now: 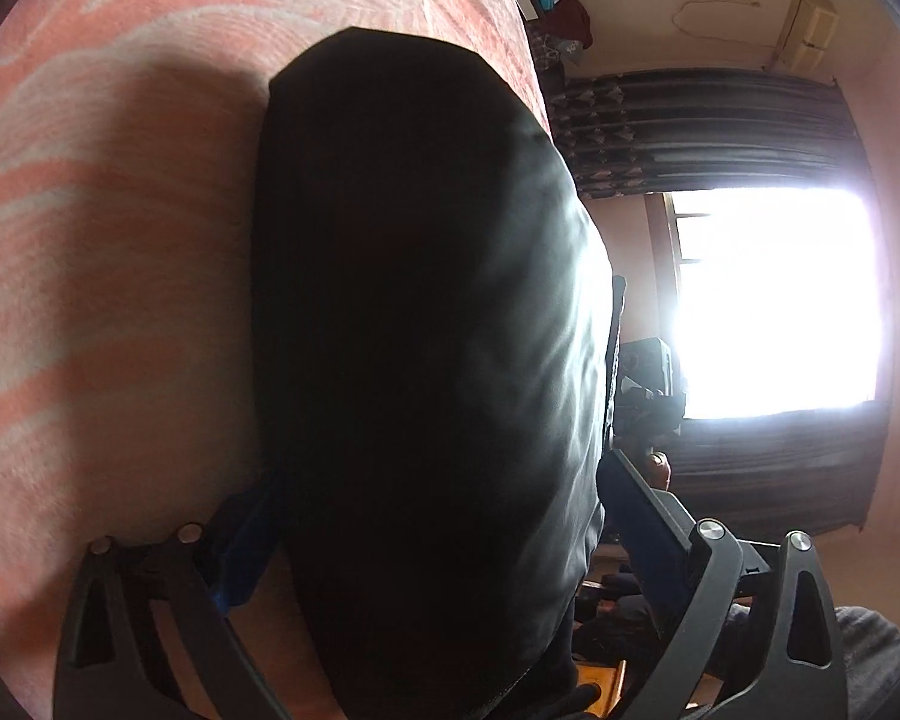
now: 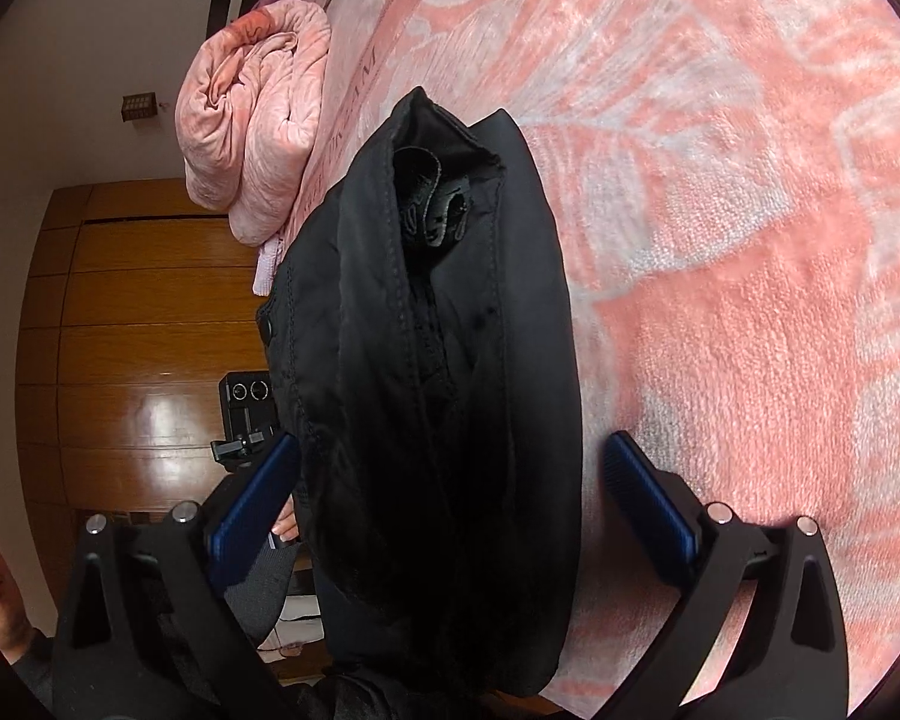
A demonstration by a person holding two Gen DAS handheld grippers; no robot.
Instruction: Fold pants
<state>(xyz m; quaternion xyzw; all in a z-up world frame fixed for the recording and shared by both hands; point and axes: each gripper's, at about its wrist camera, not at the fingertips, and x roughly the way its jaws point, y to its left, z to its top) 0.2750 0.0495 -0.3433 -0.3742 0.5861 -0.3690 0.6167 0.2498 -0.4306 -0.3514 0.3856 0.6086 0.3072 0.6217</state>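
Across the bed (image 2: pixel 750 300), spread with a pink plush blanket (image 1: pixel 90 240) patterned in pale leaves. Draped near its edge, black pants (image 2: pixel 438 360), already doubled into a thick bundle, waistband and inner label turned toward the right wrist camera. Straddled at both ends: right gripper (image 2: pixel 450 492) with blue-padded fingers (image 2: pixel 654 504) spread wide on either side of the bundle, not pinching; left gripper (image 1: pixel 432 516) likewise spread, fingers (image 1: pixel 648 522) flanking the cloth, one pad partly hidden behind it. Probably poised so to lift or press the bundle for a further fold, since both ends can be taken at once. Beyond, at the bed's far end, a rolled pink quilt (image 2: pixel 252 126). Around it, a glossy wooden wardrobe (image 2: pixel 126 330), a bright window (image 1: pixel 774 300) under a dark curtain (image 1: pixel 702 126). Smaller still, a black device on a stand (image 2: pixel 246 414) beside the pants.
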